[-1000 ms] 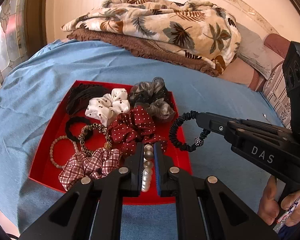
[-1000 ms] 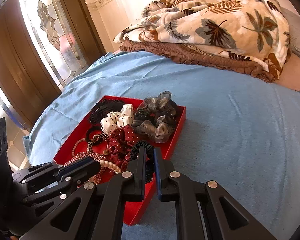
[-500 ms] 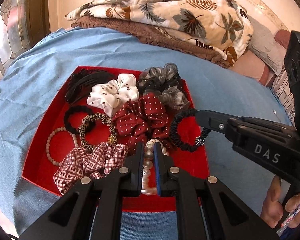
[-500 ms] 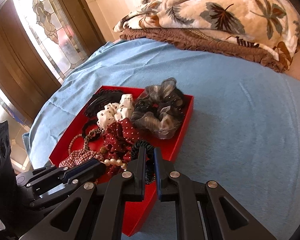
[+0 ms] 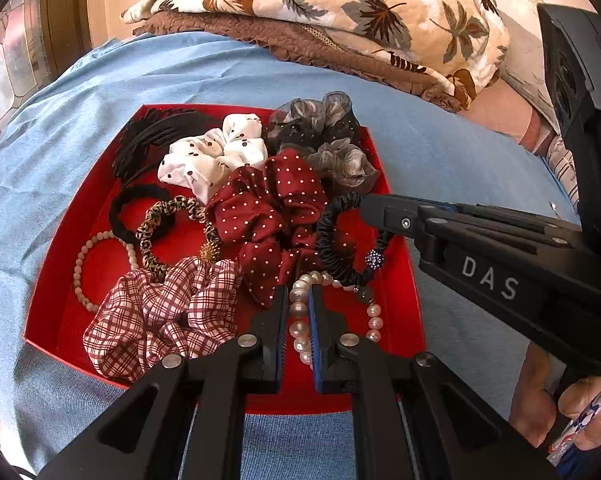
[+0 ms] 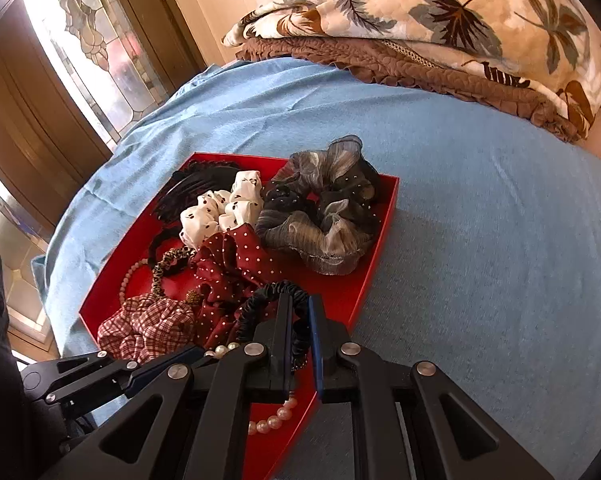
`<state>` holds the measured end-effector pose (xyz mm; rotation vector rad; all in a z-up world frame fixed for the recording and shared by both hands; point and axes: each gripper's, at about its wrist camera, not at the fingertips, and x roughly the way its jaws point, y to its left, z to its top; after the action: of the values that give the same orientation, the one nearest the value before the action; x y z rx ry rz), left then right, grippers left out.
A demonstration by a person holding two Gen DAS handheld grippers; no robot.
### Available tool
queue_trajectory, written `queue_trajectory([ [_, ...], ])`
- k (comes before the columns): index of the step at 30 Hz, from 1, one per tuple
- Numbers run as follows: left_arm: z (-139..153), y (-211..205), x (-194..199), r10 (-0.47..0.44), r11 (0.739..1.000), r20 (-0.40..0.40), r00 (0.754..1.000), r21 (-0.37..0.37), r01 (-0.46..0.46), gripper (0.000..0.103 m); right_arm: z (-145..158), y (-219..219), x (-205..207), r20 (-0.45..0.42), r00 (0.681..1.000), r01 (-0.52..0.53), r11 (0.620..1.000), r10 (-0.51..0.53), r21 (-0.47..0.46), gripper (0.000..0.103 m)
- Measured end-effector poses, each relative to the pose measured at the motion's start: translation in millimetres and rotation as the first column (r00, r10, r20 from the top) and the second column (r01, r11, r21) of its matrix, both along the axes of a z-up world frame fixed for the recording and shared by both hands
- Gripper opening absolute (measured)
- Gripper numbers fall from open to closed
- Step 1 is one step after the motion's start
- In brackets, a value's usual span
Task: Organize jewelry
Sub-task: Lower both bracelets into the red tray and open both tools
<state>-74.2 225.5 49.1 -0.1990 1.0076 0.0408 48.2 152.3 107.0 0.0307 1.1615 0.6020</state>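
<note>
A red tray [image 5: 404,264] [image 6: 382,240] lies on the blue bedspread, filled with scrunchies, hair ties and bead bracelets. My left gripper [image 5: 298,296] is shut on a pearl bracelet [image 5: 298,322], whose free end rests on the tray's near right floor. My right gripper [image 6: 298,308], seen from the side in the left wrist view [image 5: 366,204], is shut on a black ruffled hair tie [image 5: 328,248] [image 6: 260,300] with a sparkly bead [image 5: 373,258]. That tie hangs low over the tray's right side, beside the dark red dotted scrunchie [image 5: 268,216].
In the tray lie a plaid scrunchie [image 5: 160,312], a white dotted one [image 5: 212,156], a grey sheer one [image 5: 324,132], a leopard tie [image 5: 160,232], a black tie [image 5: 136,204], a beige bead bracelet [image 5: 80,264] and a black comb [image 5: 152,136]. A folded leaf-print blanket [image 5: 340,12] sits behind. A hand [image 5: 540,400] holds the right gripper.
Both grippers have sunk toward the tray with their loads. The pearl bracelet's end now rests on the tray floor, and the black tie has moved from beyond the right rim to over the tray.
</note>
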Motion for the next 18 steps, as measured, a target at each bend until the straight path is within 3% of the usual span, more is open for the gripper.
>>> queue_trajectory([
  [18,-3.4,3.7,-2.5,0.024,1.000,-0.021,0.999,0.017,-0.024,0.009,-5.4,1.0,-0.6,0.004,1.000,0.014,0.999,-0.014,-0.040,0.010],
])
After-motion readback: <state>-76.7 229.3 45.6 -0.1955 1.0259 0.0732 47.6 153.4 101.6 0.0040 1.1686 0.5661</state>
